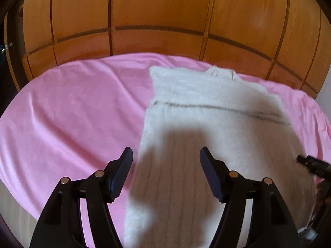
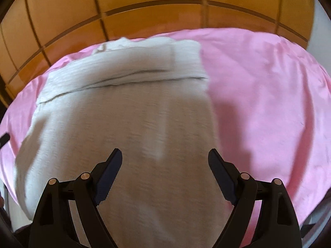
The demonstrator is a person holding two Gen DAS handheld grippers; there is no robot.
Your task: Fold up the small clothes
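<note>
The white knitted garment (image 2: 124, 124) lies flat on the pink bed cover (image 2: 269, 93), its sleeves folded across at twelve o'clock. The left gripper (image 1: 166, 155) and the right gripper (image 2: 165, 157) both hang over it, jaws spread, nothing between them.

One white sweater (image 1: 206, 107), one pink blanket (image 1: 72, 107), two grippers.

Cream cable-knit sweater (image 2: 124, 124) spread flat on pink fleece blanket (image 2: 269, 93); orange wooden panelled wardrobe (image 2: 144, 0) behind; collar end nearest the wardrobe.
</note>
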